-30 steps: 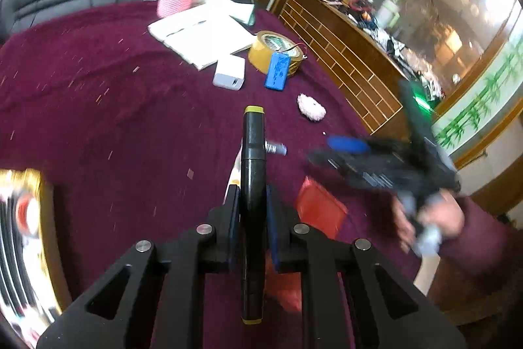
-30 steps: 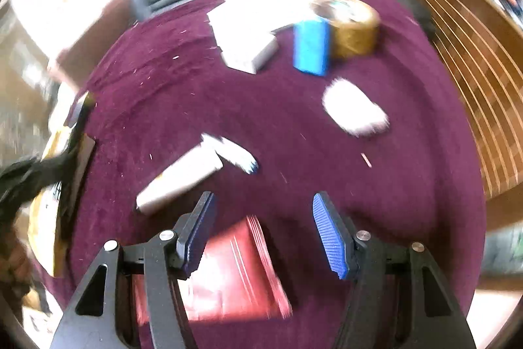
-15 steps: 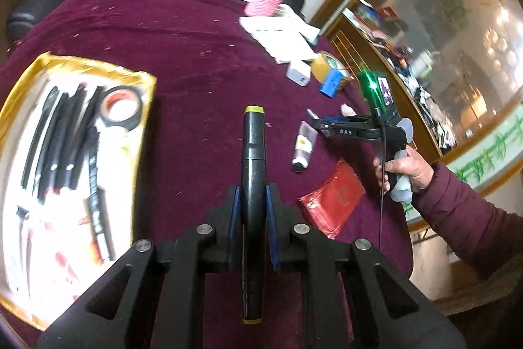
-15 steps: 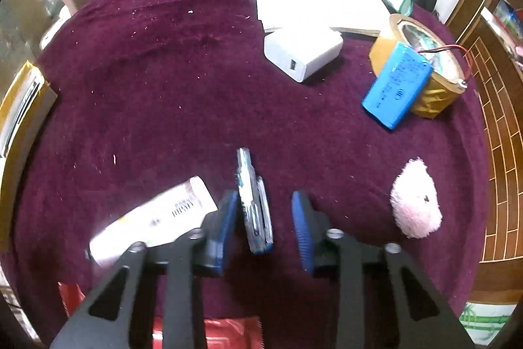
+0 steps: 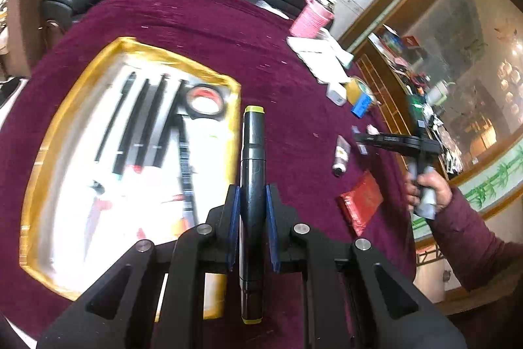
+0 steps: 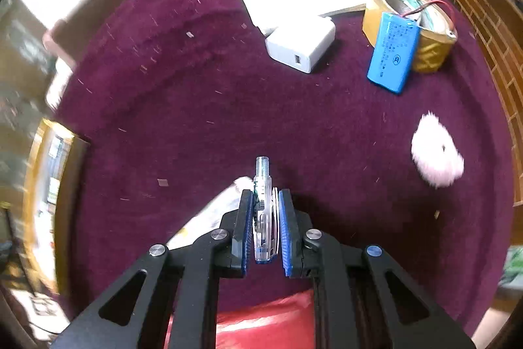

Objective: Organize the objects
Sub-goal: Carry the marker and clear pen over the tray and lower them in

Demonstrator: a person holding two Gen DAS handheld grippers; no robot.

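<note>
Markers and small oddments are being gathered off the maroon tablecloth point(image 6: 228, 107) into the gold-rimmed tray point(image 5: 75, 94). The left gripper point(image 5: 251, 228) is clamping a black marker point(image 5: 252, 185) with yellow caps, the barrel lying lengthwise between the blue pads and sticking out well ahead of the fingertips. Held along the fingers like that, it is probably meant to be laid parallel to the pens point(image 5: 143, 123) already lined up in the tray, which sits just ahead and to the left of this gripper beside a roll of black tape point(image 5: 205, 100).

The right gripper point(image 6: 266, 229) has just been closing, and its jaws are now pinching a small clear plastic piece point(image 6: 263, 208) with a threaded tip, standing on edge between the pads so the thin body gives flat sides to press on. It is being held low over the cloth; whether it has left the surface I cannot tell. A white tube point(image 6: 209, 218) is lying just left of those fingers, and a red packet point(image 6: 261, 322) is sitting below them, nearest the camera. Farther ahead are resting a white charger point(image 6: 300, 48), a blue battery pack point(image 6: 392, 54) leaning on a roll of brown tape point(image 6: 428, 54), and, off to the right, a pink fluffy ball point(image 6: 436, 156); these look yet to be sorted.
</note>
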